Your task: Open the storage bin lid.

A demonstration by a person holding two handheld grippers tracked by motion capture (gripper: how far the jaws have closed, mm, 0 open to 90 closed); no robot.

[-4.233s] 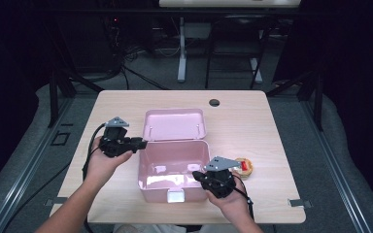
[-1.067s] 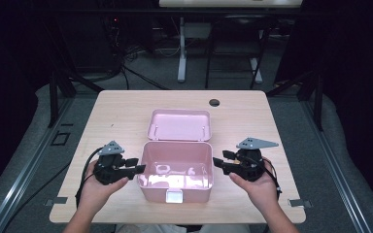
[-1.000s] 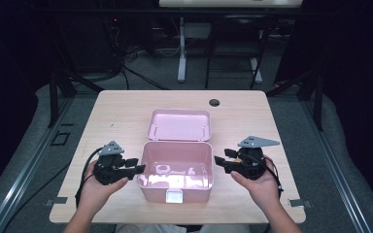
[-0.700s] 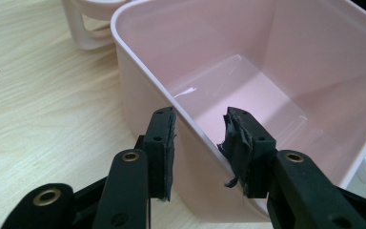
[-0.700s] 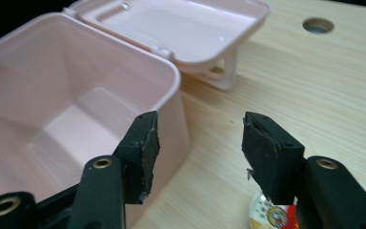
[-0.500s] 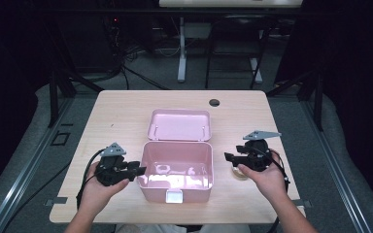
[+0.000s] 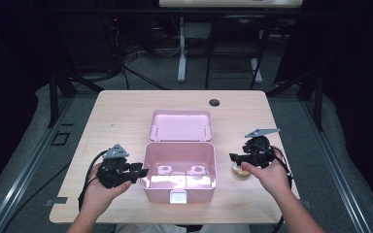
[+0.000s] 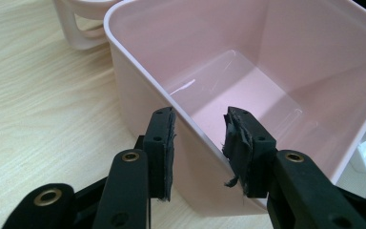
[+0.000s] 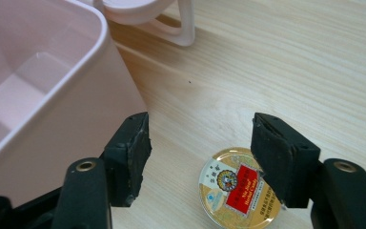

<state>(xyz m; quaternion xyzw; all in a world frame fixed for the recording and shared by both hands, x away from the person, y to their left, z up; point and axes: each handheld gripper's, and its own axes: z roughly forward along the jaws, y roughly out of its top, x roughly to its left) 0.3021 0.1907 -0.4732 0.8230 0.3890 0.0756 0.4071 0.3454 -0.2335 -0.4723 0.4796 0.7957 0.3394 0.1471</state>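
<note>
An open pink box stands at the table's middle front, with its lid lying flat behind it. My left gripper straddles the box's left wall, one pad outside and one inside. Its jaws have just been closing, and the left gripper now appears shut on that wall. A round gold tin with a red label lies on the table right of the box. My right gripper hovers over the tin. The right gripper is open, its jaws have just been opening, and its pads touch nothing.
The box's outer wall rises close to the right gripper's left jaw. A white latch sits on the box's front. The lid's handle lies beyond the tin. A dark hole marks the table's far side.
My right gripper has moved to the right, away from the box, and slightly down over the tin, with its jaws wider. The left gripper has stayed at the box's left wall.
</note>
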